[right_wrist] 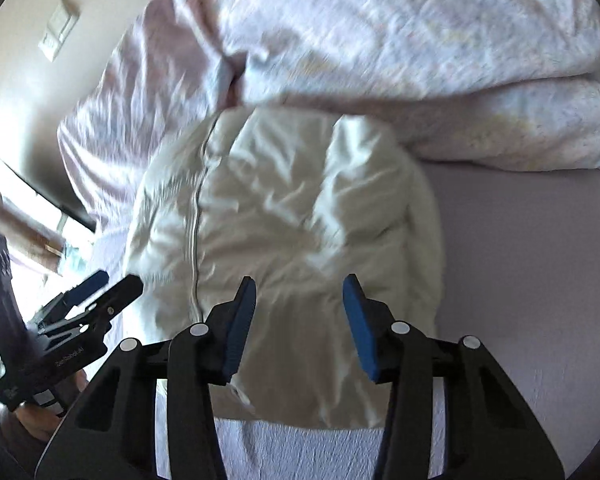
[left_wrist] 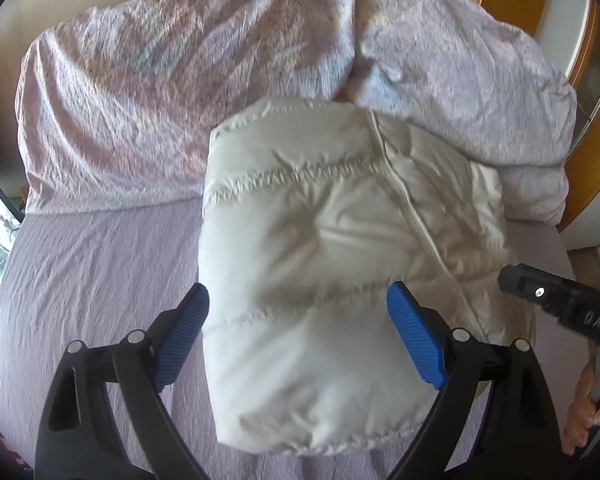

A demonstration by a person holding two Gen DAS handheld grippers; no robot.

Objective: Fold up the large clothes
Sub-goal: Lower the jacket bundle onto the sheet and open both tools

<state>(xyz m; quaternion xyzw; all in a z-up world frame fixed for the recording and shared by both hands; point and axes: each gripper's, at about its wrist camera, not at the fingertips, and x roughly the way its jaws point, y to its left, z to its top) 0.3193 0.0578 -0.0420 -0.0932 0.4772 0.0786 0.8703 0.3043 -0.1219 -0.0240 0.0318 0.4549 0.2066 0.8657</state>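
Jacket point(left_wrist: 332, 248) | folded bundle on bed point(left_wrist: 100, 280), against duvet point(left_wrist: 180, 80) | left gripper point(left_wrist: 298, 332) spread, empty | right gripper point(right_wrist: 300, 320) spread, empty | press flat, square edges evenly

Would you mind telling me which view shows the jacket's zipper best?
The left wrist view: the zipper runs sharp down the white jacket. The right wrist view shows it too, but blurred and near the jacket's left edge.

Bright daylight pours in from the left, blowing out the window point(right_wrist: 4, 216) there. Right wrist view smears with motion blur (the duvet point(right_wrist: 400, 40) worst). Fisheye bends everything, corners gone black; soft shadows only.
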